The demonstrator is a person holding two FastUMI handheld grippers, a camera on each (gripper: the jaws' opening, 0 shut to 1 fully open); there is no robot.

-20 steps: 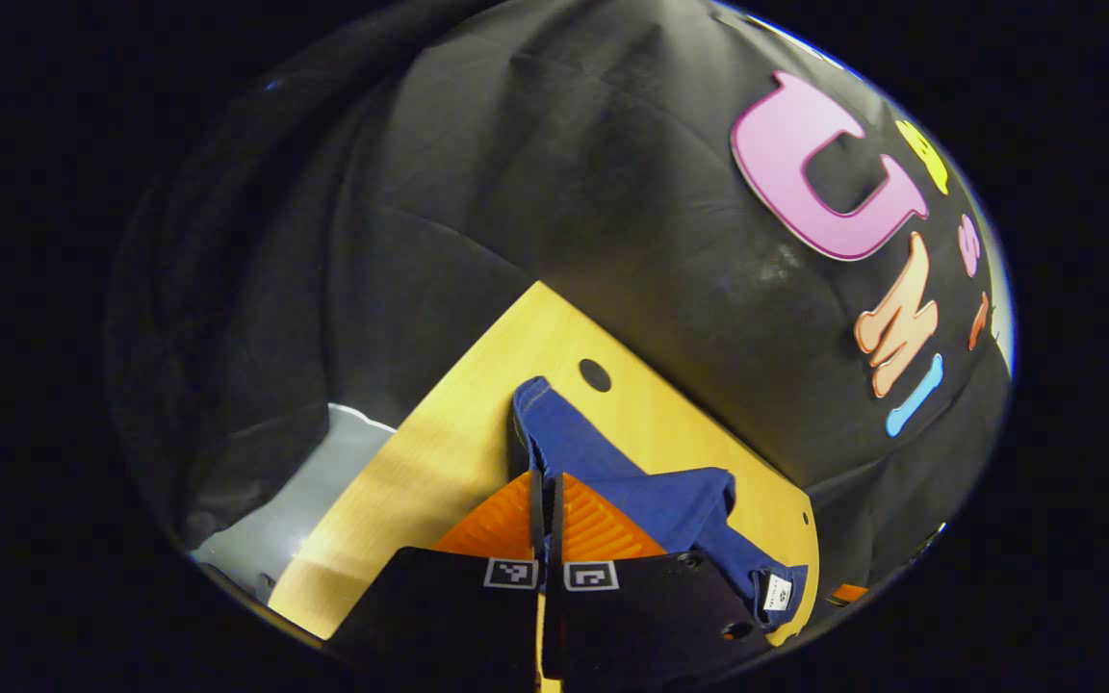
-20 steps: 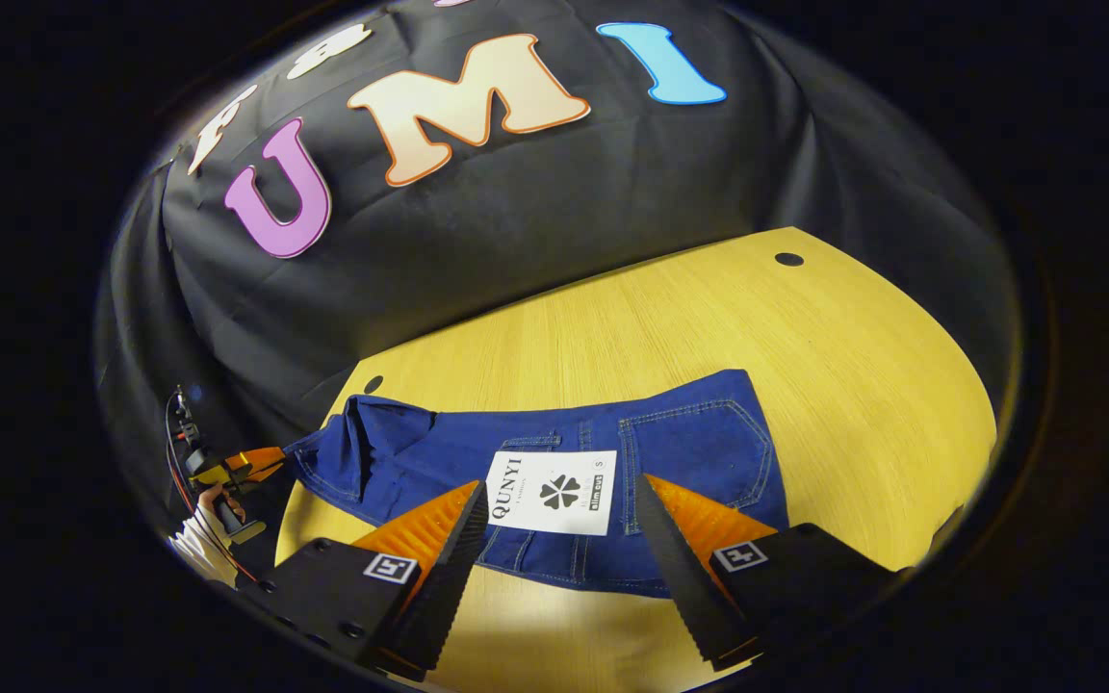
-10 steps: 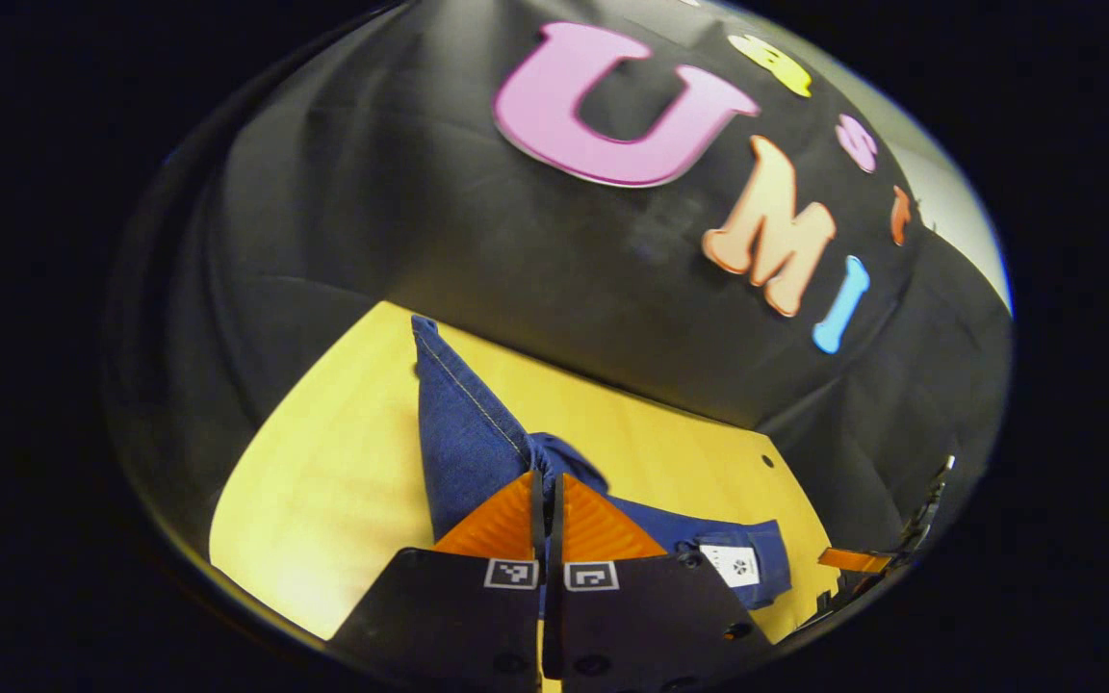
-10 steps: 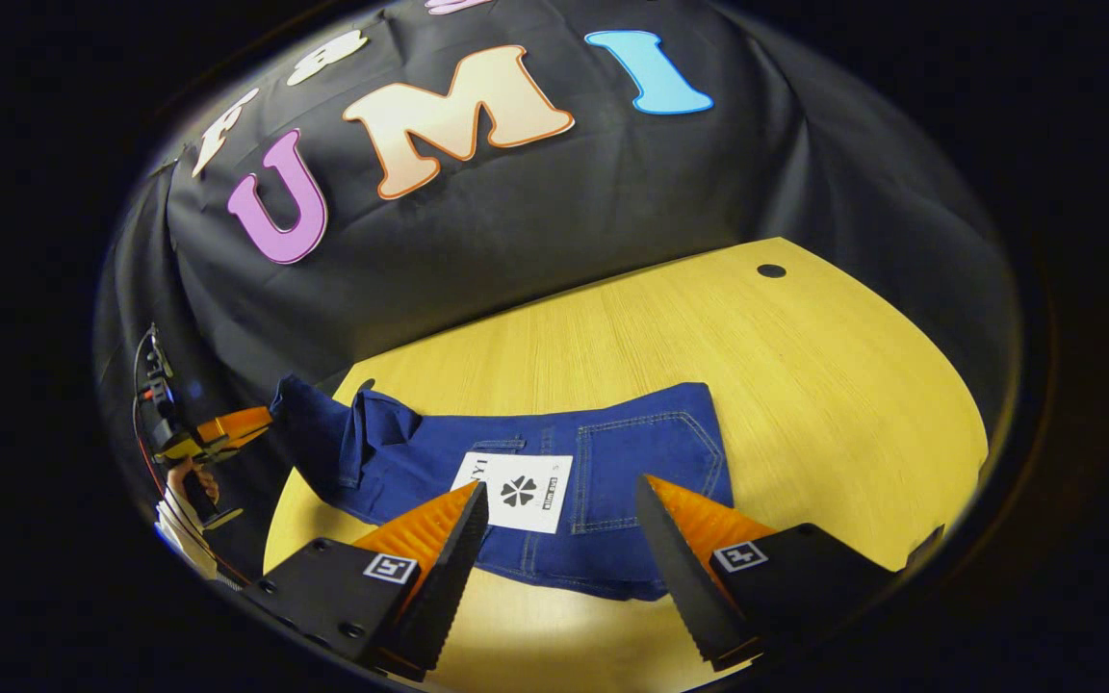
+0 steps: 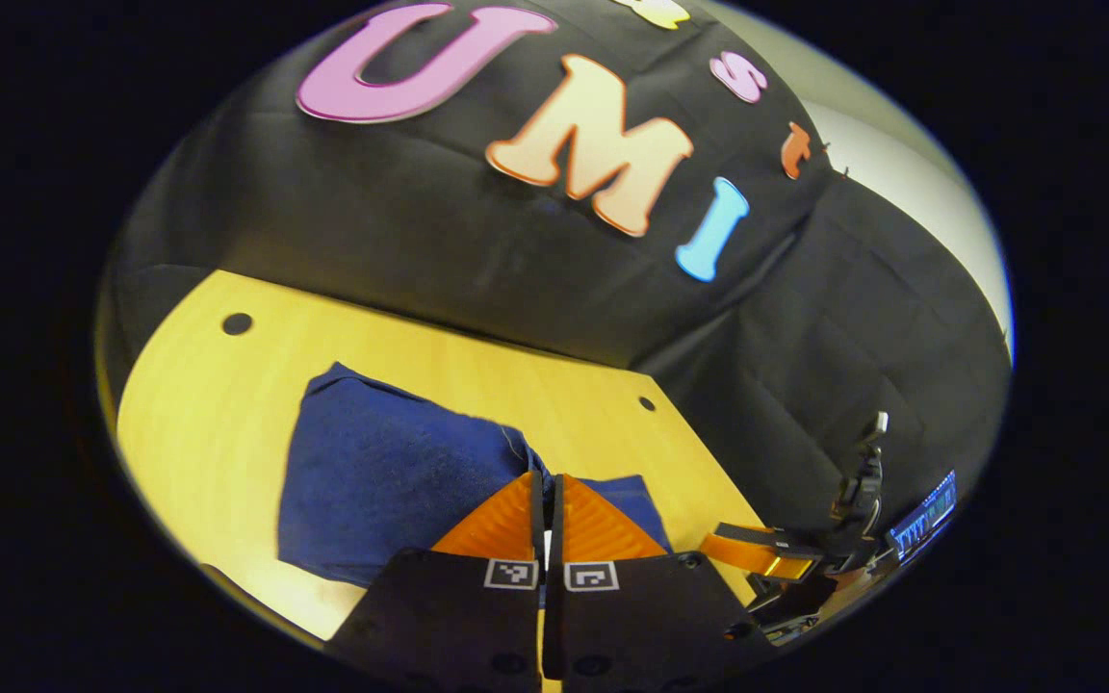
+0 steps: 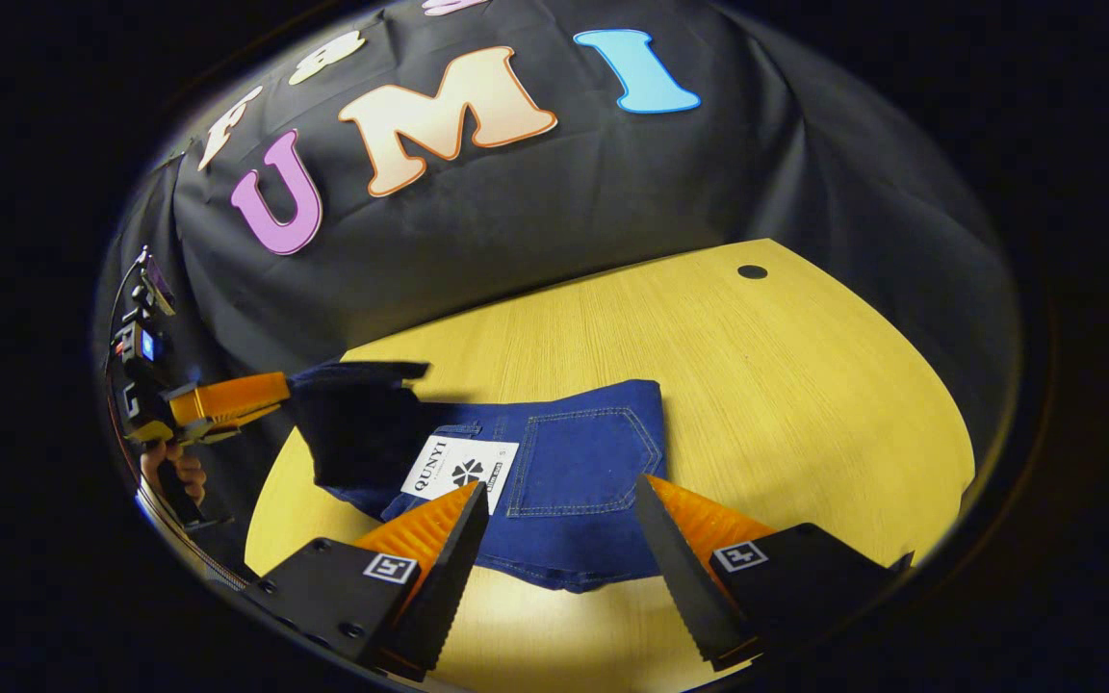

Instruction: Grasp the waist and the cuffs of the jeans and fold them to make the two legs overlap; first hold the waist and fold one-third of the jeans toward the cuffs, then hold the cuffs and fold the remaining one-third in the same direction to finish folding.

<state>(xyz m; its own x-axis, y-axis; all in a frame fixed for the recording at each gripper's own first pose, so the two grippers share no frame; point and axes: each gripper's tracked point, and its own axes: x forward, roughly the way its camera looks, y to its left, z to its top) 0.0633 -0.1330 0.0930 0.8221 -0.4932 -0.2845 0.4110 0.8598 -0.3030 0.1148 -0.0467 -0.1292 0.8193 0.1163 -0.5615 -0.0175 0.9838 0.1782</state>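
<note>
Jeans (image 6: 554, 472): 1, on table (image 6: 805, 385); hand-held grippers: 2.

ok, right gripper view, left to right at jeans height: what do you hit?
hand on the handle → left gripper pinching the lifted cuff end → white label → back pocket → bare table

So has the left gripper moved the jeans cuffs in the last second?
Yes. In the right gripper view the left gripper has carried the cuff end of the jeans up off the table and toward the paper tag.
</note>
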